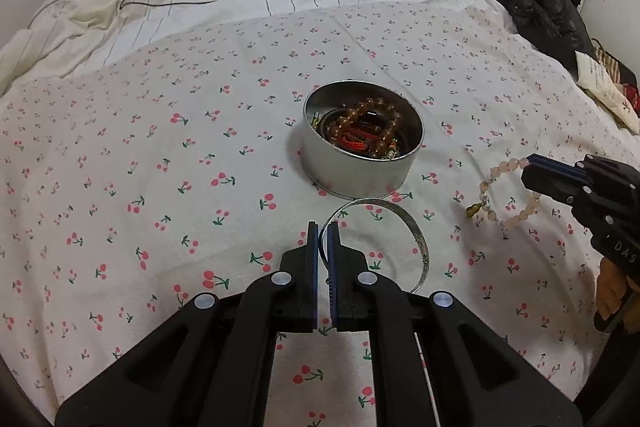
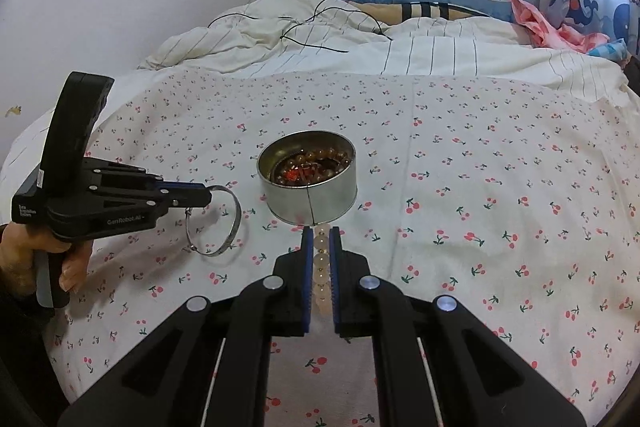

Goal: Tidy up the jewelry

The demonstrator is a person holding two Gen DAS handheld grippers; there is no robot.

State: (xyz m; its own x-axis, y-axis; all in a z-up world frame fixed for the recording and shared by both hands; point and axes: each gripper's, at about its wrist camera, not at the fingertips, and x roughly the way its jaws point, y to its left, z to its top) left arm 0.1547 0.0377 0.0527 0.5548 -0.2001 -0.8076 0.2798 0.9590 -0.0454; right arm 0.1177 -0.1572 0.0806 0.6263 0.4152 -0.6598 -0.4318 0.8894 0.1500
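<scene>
Two tools, two pieces of jewelry — both are lifted above a cherry-print bedsheet [image 1: 160,155] with a round metal tin [image 1: 362,143] waiting between them. The left tool [image 1: 323,231] is clamped on the rim of a silver bangle [image 1: 404,227], which hangs out toward 1 o'clock in its own view. The right tool [image 2: 320,233] is pressed together on a pale pink bead bracelet [image 1: 508,203], its beads lined up between the pads; in the left view it dangles at 3 o'clock, a small gold charm at its lowest point. The tin sits at 12 o'clock from each tool and already holds amber beads and a red cord piece.

The step in hand looks like carrying each piece to the tin. Done well, one tool goes first, not both at once, since the opening is crowded. The bangle is stiff and wide — tip it flat over the rim before letting go, or it may catch on the wall. The bead loop is limp, so lower the charm end in first, then release.
</scene>
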